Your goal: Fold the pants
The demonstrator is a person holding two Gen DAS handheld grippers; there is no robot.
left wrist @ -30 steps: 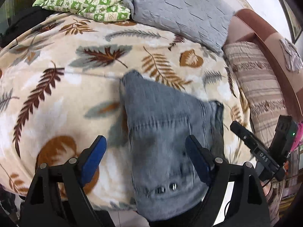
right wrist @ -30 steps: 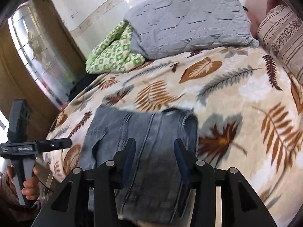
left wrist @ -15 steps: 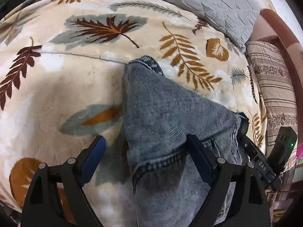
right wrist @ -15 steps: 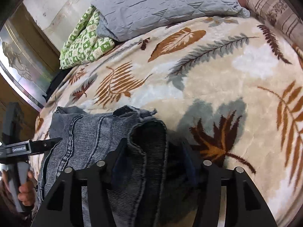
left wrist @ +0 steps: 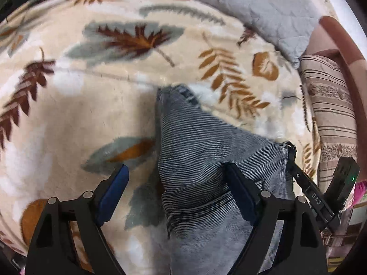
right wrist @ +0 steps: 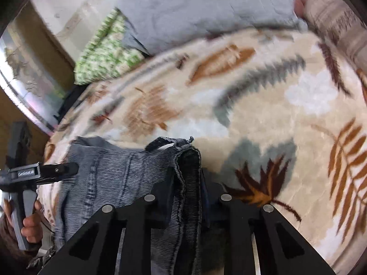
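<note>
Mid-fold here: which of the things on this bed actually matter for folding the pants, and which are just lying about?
Part of the job:
- grey jeans
- right claw, closing on the jeans' edge
- left claw, open, straddling the jeans
- leaf-print blanket, the folding surface

Just lying about:
- grey quilted pillow
- green checked cushion
- striped pillow

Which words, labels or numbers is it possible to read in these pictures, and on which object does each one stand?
"DAS": white letters on the black bar of the right gripper, seen from the left wrist camera.
White lettering on the black bar of the left gripper, seen from the right wrist camera: too blurred to read.
The pants, the blanket and the pillows bear no readable text.
</note>
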